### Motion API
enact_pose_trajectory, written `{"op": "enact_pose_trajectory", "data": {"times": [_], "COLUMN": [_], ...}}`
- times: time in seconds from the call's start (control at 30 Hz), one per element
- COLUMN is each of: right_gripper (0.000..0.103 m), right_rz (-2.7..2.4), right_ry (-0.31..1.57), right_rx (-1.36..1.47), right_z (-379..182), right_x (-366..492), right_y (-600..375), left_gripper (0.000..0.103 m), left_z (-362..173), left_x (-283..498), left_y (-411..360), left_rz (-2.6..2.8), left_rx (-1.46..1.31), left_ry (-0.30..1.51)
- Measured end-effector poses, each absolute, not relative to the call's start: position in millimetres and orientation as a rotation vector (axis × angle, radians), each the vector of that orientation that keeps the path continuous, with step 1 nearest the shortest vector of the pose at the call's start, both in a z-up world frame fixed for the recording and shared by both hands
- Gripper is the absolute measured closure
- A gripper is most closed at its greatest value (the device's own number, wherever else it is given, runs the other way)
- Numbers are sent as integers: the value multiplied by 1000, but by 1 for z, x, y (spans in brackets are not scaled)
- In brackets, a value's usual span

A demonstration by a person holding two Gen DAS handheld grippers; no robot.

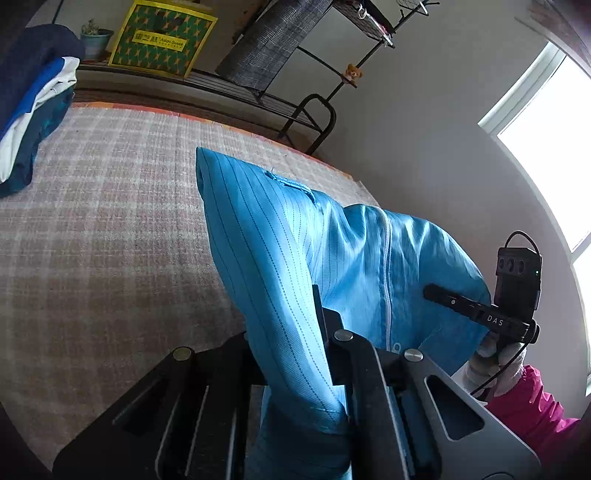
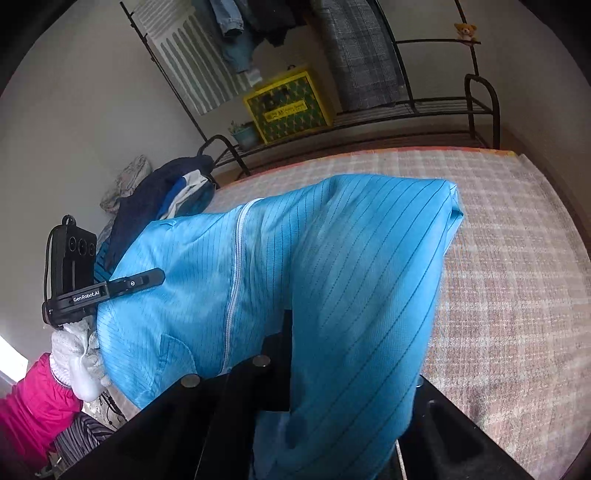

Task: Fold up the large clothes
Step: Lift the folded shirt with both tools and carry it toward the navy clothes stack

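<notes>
Blue pinstriped jacket (image 1: 266, 258) of thin, smooth cloth with a white zip hangs in draped folds above the near part of the woven plaid bedcover (image 1: 110, 206). Left gripper (image 1: 328, 332) and right gripper (image 2: 286, 354) each clench a fold of it

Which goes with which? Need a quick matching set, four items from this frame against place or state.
Items:
1. blue striped garment
2. yellow-green box
3. teddy bear
4. dark clothes pile

Places or states:
A. on a small high rack ledge
B. on the bed's far corner
C. pinched by both grippers
D. on the low rack shelf beside a potted plant

Pairs: 1-C, 2-D, 3-A, 4-B
</notes>
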State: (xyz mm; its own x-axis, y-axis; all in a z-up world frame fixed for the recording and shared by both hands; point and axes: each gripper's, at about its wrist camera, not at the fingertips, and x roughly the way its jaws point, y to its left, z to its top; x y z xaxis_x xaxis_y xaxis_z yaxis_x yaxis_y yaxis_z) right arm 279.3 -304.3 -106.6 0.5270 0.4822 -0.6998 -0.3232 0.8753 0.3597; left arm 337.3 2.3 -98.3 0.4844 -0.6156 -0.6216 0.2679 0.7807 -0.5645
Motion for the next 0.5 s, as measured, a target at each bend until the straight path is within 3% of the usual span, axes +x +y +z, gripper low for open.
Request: {"op": "enact_pose_trajectory", "data": {"times": [0.5], "right_gripper": [99], "right_rz": [575], "right_ry": [804], "right_rx": [85], "right_z": [-39], "right_x": [284], "right_y": [-187], "left_gripper": [97], "left_z": [-24], "left_x": [306], "left_y": [102], "left_rz": [-450], "left_rx": [-426], "left_ry": [776]}}
